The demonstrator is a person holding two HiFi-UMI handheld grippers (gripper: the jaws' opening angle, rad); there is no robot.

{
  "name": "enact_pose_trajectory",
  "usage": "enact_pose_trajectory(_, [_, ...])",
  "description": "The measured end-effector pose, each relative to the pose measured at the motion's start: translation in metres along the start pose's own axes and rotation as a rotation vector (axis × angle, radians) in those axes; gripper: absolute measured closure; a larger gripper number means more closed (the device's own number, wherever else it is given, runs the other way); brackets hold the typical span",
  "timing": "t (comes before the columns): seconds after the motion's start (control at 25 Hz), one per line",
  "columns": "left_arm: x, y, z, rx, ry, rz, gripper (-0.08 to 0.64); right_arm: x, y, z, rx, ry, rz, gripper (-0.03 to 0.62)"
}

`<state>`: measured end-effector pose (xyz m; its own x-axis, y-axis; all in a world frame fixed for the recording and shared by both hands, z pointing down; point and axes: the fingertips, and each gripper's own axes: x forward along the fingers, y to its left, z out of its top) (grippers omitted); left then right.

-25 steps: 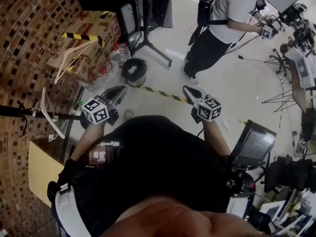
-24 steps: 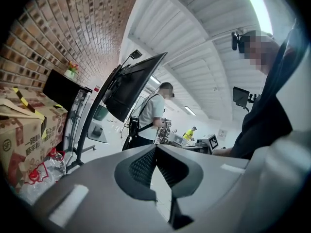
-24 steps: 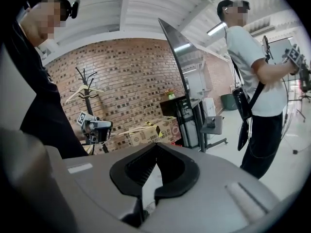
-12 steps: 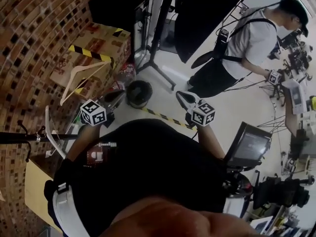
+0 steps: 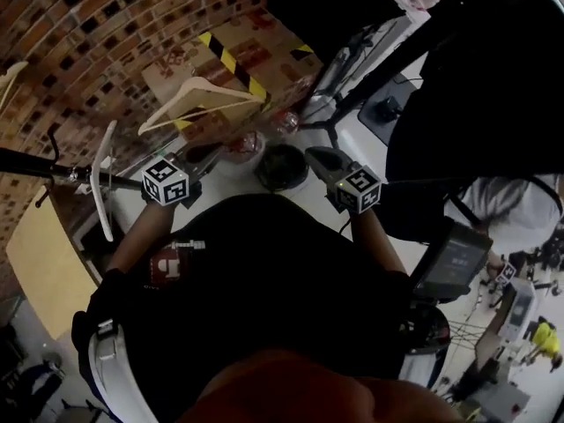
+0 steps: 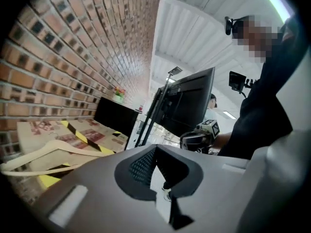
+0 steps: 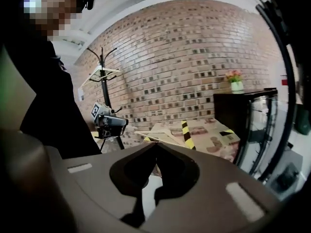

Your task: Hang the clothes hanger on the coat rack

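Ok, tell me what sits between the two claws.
In the head view, a round black bin stands between the left claw and the right claw, just beyond their tips.

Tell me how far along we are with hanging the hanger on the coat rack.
Done: one white hanger already hangs on the coat rack. In hand: nothing; the left gripper and right gripper are both shut and empty. Left: the pale hanger lying on the striped cardboard box has yet to be grasped, carried over and hooked on the rack.
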<state>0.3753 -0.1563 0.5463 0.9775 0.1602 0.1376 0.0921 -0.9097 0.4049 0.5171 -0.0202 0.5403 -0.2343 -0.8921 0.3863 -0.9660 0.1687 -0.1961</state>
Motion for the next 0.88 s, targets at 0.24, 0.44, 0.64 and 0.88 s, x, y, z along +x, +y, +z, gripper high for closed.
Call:
enact_pose_trajectory(0.24, [-0.034, 0.034, -0.013, -0.054, -0.080, 0.306, 0.558, 0.072, 0.005, 0.003, -0.129, 0.075, 0.315, 0.577])
enact_pose_trajectory(0.44, [-0.068, 0.052, -0.023, -0.086, -0.066, 0.470, 0.558, 0.102, 0.011, -0.010, -0.121, 0.119, 0.453, 0.577])
enact_pose_trajectory(0.64, [-0.105, 0.099, -0.039, -0.056, 0.027, 0.532, 0.557, 0.125, 0.024, -0.008, -0.107, 0.131, 0.451, 0.577])
enact_pose_trajectory(0.88, [-0.126, 0.169, -0.046, 0.013, 0.194, 0.547, 0.497, 0.144, 0.042, 0.006, -0.094, 0.143, 0.391, 0.577])
